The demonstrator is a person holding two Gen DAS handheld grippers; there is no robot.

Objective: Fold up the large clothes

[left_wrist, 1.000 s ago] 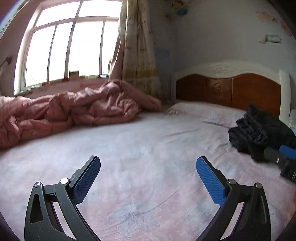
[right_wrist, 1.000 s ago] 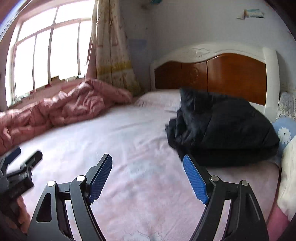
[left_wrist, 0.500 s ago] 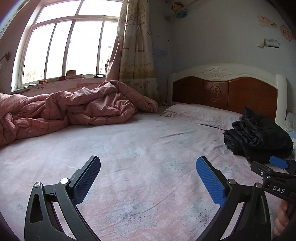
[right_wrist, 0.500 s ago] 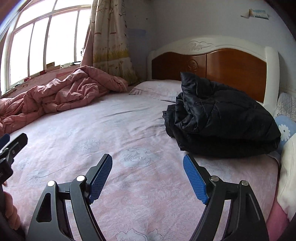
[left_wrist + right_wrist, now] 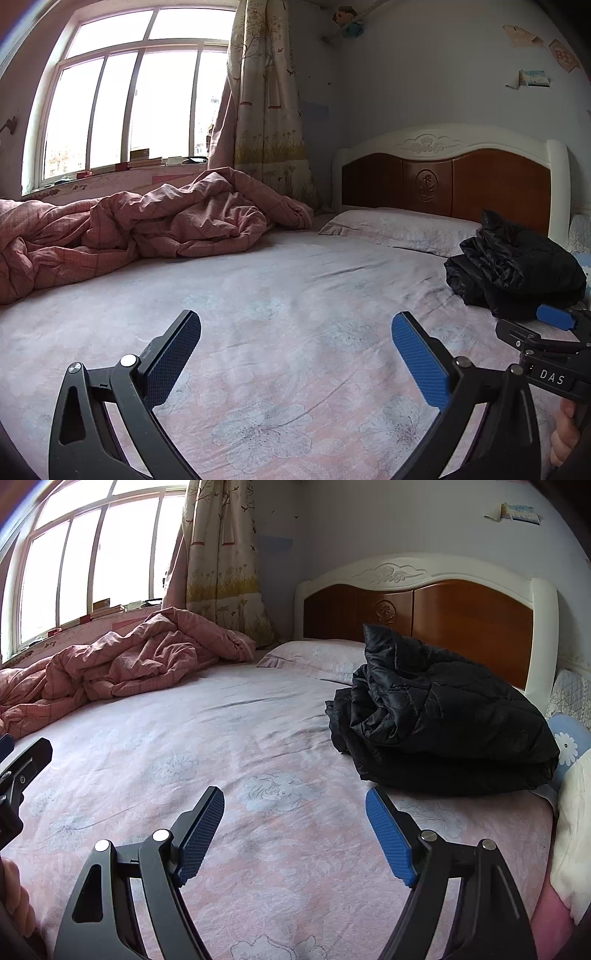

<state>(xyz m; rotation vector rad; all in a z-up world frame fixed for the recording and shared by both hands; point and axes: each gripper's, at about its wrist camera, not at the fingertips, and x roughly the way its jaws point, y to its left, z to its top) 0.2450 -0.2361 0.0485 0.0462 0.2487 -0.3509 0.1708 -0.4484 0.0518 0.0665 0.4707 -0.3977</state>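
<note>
A black quilted jacket [image 5: 443, 720] lies folded in a thick bundle on the bed's right side near the headboard; it also shows in the left wrist view [image 5: 513, 273]. My left gripper [image 5: 295, 354] is open and empty above the pink floral sheet [image 5: 277, 295], well left of the jacket. My right gripper [image 5: 295, 830] is open and empty over the sheet, a short way in front of the jacket. The right gripper's tip shows in the left wrist view [image 5: 554, 325], and the left gripper's side shows in the right wrist view [image 5: 22, 771].
A rumpled pink quilt [image 5: 129, 229] lies along the window side of the bed. A pillow [image 5: 399, 229] rests by the wooden headboard [image 5: 461, 177]. A curtain [image 5: 266, 103] hangs by the window. Cushions [image 5: 572, 775] sit at the right edge.
Both grippers have drawn back and tilted up from the jacket, which now looks smaller. The jacket lies still and both grippers stay open.
</note>
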